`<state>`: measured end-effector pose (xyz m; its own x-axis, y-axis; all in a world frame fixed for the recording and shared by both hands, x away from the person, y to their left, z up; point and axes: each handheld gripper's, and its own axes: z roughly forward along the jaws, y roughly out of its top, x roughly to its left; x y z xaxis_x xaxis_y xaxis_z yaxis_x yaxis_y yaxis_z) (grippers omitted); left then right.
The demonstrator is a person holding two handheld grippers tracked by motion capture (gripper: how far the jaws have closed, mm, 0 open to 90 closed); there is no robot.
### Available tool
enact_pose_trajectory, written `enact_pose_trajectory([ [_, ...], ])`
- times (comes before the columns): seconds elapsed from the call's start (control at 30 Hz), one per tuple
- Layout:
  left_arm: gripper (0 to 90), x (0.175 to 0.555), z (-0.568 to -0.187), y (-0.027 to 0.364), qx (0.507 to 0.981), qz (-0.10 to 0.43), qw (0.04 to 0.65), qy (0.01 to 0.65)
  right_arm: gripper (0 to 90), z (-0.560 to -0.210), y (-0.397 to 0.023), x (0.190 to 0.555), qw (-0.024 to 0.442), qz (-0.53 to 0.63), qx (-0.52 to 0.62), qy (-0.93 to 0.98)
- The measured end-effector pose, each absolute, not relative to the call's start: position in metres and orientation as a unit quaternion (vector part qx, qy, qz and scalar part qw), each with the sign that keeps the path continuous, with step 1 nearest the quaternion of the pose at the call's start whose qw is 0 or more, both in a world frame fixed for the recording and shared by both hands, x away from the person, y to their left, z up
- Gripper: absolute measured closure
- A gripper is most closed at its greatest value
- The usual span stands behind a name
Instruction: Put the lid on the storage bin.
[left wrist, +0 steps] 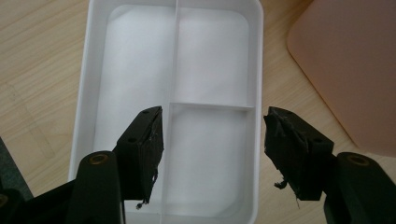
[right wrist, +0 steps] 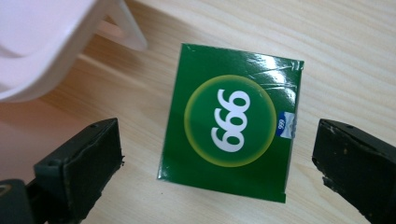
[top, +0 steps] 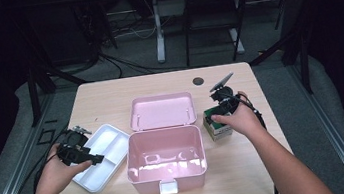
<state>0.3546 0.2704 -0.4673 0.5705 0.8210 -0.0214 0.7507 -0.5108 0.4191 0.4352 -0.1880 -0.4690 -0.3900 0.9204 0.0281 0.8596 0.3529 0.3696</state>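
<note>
A white divided tray (top: 109, 137) lies on the wooden table at the left. My left gripper (top: 96, 158) hovers over it, open; in the left gripper view its jaws (left wrist: 215, 156) straddle the tray's (left wrist: 135, 56) small right-hand compartment, one jaw by the middle divider and one outside the outer wall. A green box printed "999" (right wrist: 233, 121) stands right of the open pink case (top: 165, 153). My right gripper (right wrist: 219, 140) is open above the green box (top: 216, 127), with a gap on each side. In the high view the right gripper (top: 218, 113) sits under the person's hand.
The pink case's lid (top: 162, 111) lies open toward the far side; its corner shows in the gripper views (left wrist: 345, 60) (right wrist: 37, 42). A dark round hole (top: 198, 81) marks the far table edge. Chair legs and cables crowd the floor beyond.
</note>
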Motion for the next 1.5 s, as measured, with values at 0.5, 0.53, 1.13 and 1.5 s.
enact_pose_trajectory([
  [0.5,38.1,0.354,-0.467,0.270,0.866,0.092,0.194,0.453,0.7,-0.485,-0.187,0.453,0.074,0.133,0.556,0.817],
  [0.53,38.1,0.354,-0.467,0.270,0.865,0.093,0.193,0.453,0.7,-0.486,-0.187,0.454,0.073,0.133,0.557,0.817],
  [1.13,39.2,0.353,-0.464,0.270,0.863,0.098,0.200,0.454,14.8,-0.490,-0.187,0.455,0.052,0.106,0.552,0.825],
  [1.5,39.3,0.354,-0.464,0.268,0.864,0.097,0.200,0.451,14.7,-0.488,-0.188,0.451,0.034,0.076,0.531,0.843],
])
